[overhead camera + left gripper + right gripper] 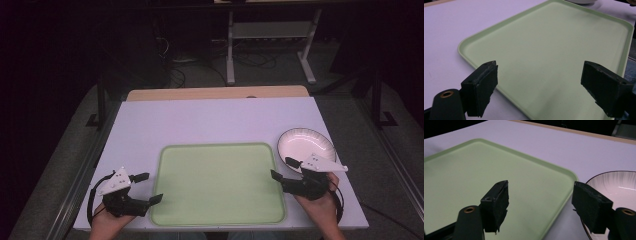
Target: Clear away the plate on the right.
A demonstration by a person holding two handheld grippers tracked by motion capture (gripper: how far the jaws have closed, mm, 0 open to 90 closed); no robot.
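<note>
Nothing has been picked up yet. The bowl (305, 145) sits on the tabletop (210, 120) near its right edge, just beside the tray's far right corner and outside it. The tray (218, 183) lies bare at the middle of the near edge. Judging from how things lie, the work in hand is most likely to move the bowl onto the tray, and all of that is left: reach, grasp, lift, carry, set down.

The right hand-held gripper (281, 167) hovers at the near right corner of the tray, its jaws spread wide and holding nothing; in the right gripper view (541, 202) one jaw hangs over the tray and the other over the bowl's rim (614, 186), though whether it touches the rim cannot be told. The left hand-held gripper (150, 187) waits near the tabletop's near left corner, jaws likewise spread and empty, aimed across the tray (554, 50).

Count: one bowl, one tray, two hand-held grippers, one tabletop.
</note>
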